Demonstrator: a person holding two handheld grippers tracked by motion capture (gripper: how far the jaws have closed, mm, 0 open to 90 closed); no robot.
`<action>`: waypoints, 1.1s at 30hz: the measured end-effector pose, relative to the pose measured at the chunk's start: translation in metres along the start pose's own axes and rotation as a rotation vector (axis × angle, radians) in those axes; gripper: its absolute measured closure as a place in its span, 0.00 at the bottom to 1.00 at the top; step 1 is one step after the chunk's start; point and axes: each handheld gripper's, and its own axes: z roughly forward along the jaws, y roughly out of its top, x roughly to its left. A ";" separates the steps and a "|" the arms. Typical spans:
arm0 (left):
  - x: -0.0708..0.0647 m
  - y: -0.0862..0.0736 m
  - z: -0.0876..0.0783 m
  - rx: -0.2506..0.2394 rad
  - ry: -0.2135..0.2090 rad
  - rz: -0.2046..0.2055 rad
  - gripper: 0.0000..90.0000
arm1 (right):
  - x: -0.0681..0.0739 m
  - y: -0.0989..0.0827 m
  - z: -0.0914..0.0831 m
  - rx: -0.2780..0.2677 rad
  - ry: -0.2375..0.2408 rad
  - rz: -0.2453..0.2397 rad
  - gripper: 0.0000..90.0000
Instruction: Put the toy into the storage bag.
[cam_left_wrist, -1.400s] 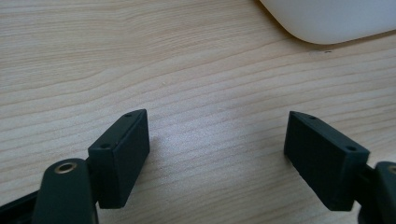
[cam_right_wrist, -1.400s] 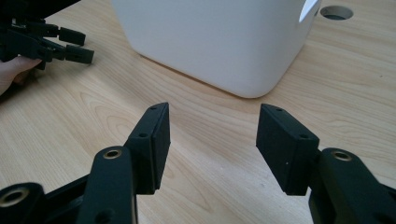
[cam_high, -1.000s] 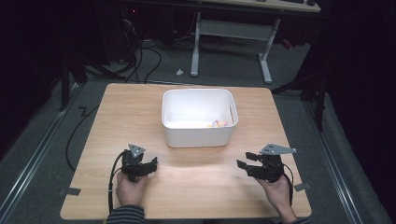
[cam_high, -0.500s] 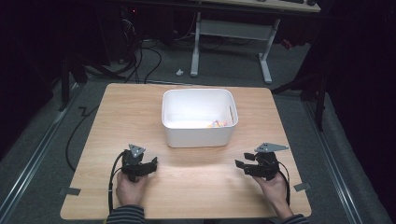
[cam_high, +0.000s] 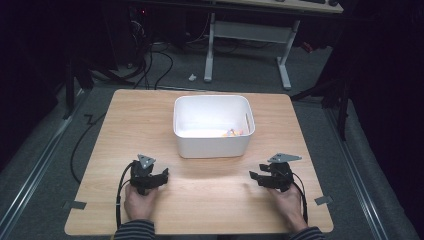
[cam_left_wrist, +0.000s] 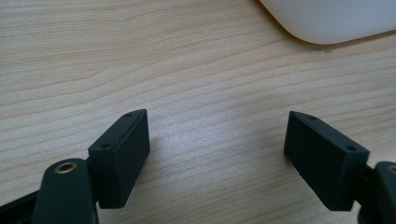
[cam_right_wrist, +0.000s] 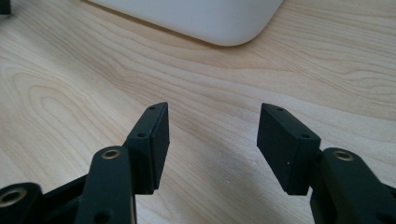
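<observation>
Wooden table (cam_high: 125, 130), white bin (cam_high: 212, 145), small orange bits (cam_high: 234, 132)

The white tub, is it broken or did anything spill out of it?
Nothing stands out. The white tub sits upright and whole on the table, with small orange bits inside. Both grippers, left and right, are open and empty.

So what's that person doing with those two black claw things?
A person is holding a left gripper and a right gripper just above a wooden table. Both grippers are open and hold nothing. A white tub sits between and beyond them, with a few small orange bits inside. Nobody is touching it.
</observation>
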 end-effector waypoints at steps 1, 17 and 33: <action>0.000 0.000 0.000 0.001 -0.001 0.001 0.26 | -0.001 0.000 0.001 0.003 -0.003 -0.006 0.48; 0.000 0.000 0.000 -0.002 -0.001 -0.002 0.26 | -0.002 -0.008 0.019 0.013 -0.054 -0.004 0.47; -0.001 0.000 0.000 0.000 0.005 0.003 0.26 | 0.001 -0.018 0.024 -0.034 -0.111 -0.065 0.41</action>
